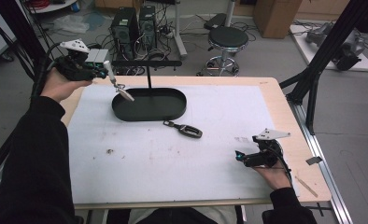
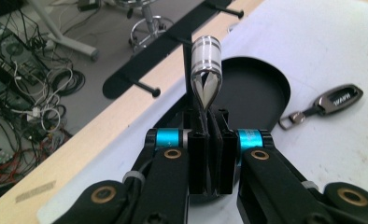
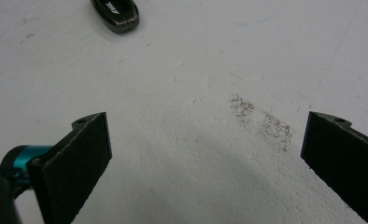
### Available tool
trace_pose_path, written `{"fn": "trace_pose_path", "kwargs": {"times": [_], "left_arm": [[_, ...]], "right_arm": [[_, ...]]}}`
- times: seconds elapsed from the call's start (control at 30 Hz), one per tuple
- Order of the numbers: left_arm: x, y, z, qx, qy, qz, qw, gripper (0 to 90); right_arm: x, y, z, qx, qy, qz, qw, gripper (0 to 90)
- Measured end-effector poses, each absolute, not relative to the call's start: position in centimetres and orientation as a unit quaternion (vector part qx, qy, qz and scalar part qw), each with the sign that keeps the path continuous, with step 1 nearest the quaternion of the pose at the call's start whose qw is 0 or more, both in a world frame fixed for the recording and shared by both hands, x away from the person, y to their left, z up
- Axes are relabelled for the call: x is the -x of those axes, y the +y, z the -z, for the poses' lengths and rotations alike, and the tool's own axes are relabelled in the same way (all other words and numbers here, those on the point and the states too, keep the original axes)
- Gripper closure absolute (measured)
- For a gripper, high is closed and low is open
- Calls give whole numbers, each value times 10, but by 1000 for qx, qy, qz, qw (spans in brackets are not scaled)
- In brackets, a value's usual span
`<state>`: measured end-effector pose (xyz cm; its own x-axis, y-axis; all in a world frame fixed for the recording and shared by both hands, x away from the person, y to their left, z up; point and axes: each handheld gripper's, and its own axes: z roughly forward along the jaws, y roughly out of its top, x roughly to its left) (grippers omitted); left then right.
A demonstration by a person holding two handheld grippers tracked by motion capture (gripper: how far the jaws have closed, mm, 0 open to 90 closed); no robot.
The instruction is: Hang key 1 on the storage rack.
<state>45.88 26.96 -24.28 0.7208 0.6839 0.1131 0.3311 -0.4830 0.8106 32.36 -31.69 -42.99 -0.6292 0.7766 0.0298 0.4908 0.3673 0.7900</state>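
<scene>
A cluttered lab floor with computer towers, cables and a round stool [image 1: 227, 37] is lying beyond a wooden bench [image 1: 285, 121] covered by a white mat [image 1: 173, 154]. Raised above the bench's far left corner, a silver keychain [image 2: 206, 70] with a banded metal barrel and a thin loop is hanging in the left hand-held gripper [image 1: 108, 70], whose jaws are clenching that loop. Just beneath it a black oval tray [image 1: 149, 105] is sitting, with a thin post rising to a hook bar [image 1: 147, 62]. The keychain is looking small, light and rigid, its polished barrel probably slippery, so the loop or ring seems the safer place for gripping. Near the tray, on the mat, a dark key fob [image 1: 187, 129] with a clasp is lying flat. Well apart, at the near right, the right hand-held gripper [image 1: 242, 157] is resting low over the mat, jaws spread wide around nothing.
</scene>
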Motion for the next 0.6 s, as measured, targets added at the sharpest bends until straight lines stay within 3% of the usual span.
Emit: {"fn": "trace_pose_path", "kwargs": {"times": [0.6], "left_arm": [[-474, 235, 219, -810, 276, -253, 451, 868]], "right_arm": [[-321, -320, 430, -395, 806, -402, 180, 10]]}}
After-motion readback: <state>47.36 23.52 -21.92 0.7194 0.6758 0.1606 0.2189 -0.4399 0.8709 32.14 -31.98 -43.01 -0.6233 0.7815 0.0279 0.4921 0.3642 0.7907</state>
